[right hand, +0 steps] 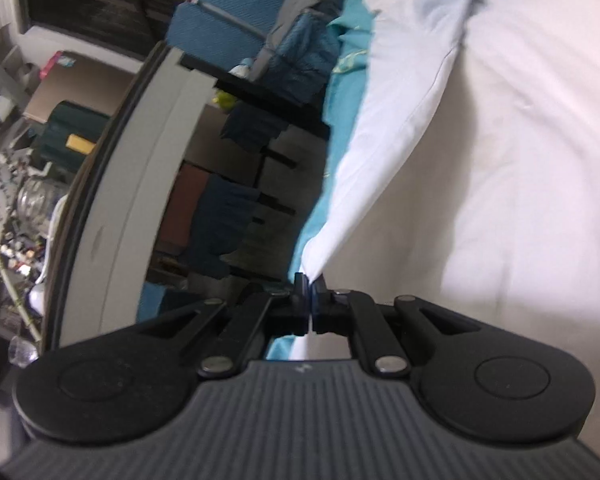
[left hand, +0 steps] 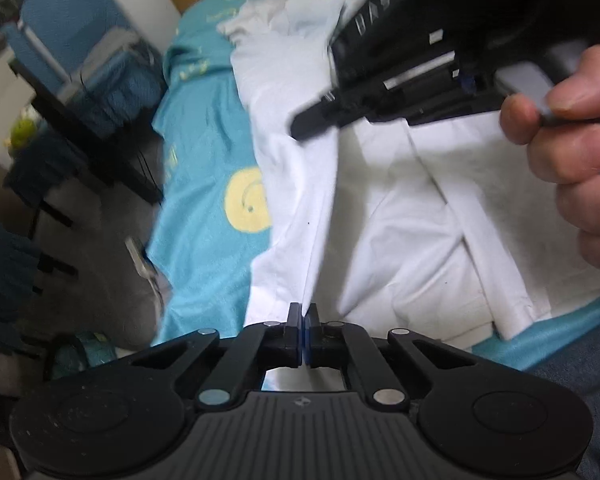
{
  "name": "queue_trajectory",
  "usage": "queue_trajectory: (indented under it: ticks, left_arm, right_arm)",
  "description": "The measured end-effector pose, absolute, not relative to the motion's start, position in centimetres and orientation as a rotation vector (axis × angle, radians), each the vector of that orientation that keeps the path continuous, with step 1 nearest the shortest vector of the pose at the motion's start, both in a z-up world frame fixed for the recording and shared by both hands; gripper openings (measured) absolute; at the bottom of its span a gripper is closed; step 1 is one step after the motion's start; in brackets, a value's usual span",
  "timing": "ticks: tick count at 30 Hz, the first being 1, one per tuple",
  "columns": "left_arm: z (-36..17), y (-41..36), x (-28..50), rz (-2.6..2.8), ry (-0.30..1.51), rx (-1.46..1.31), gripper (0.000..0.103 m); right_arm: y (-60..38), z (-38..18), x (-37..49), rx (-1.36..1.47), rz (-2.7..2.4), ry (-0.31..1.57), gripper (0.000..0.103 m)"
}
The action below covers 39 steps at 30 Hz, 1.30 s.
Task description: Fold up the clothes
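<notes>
Left wrist view: white shirt (left hand: pixel 400 208) lies across the centre and right of frame on a blue bedsheet (left hand: pixel 204 216). Left gripper (left hand: pixel 302 312) is clamped on a raised fold of it; right gripper (right hand: pixel 310 280) pinches another edge at lower centre. Judged light, limp and prone to slipping; grip hems or seams.

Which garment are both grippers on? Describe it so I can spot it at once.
Find the turquoise bedsheet with yellow circles. Spread over it lies a white cotton shirt, its edge pinched by the left gripper and the right gripper. It is the only plain white cloth; nearby clothes are dark blue.
</notes>
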State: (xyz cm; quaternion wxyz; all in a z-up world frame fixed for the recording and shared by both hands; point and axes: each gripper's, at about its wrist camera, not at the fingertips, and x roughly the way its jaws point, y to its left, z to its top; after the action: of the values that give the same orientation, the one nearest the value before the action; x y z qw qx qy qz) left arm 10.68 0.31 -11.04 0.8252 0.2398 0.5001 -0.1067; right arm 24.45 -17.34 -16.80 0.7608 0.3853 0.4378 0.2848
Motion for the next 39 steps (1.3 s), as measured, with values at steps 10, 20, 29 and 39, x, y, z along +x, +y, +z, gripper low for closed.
queue_trajectory:
  ticks: [10,20,29,39]
  left_arm:
    - [-9.9,-2.3,9.3,-0.425,1.133,0.318,0.001]
    - [-11.3,4.4,10.0,-0.503,1.158,-0.207,0.061]
    - [-14.1,10.1,16.0,-0.224,1.171,-0.542,0.083]
    - [-16.8,10.3,18.0,-0.209,1.251,-0.607,0.082]
  right_arm:
    - [-18.1,-15.7,21.8,0.51,0.411,0.921,0.005]
    - [-23.5,-14.0,13.7,0.51,0.2,0.886,0.008]
    - [-25.9,-14.9,8.7,0.618,0.079,0.93,0.081]
    - [-27.5,-19.5,10.3,0.796,-0.04,1.036,0.082]
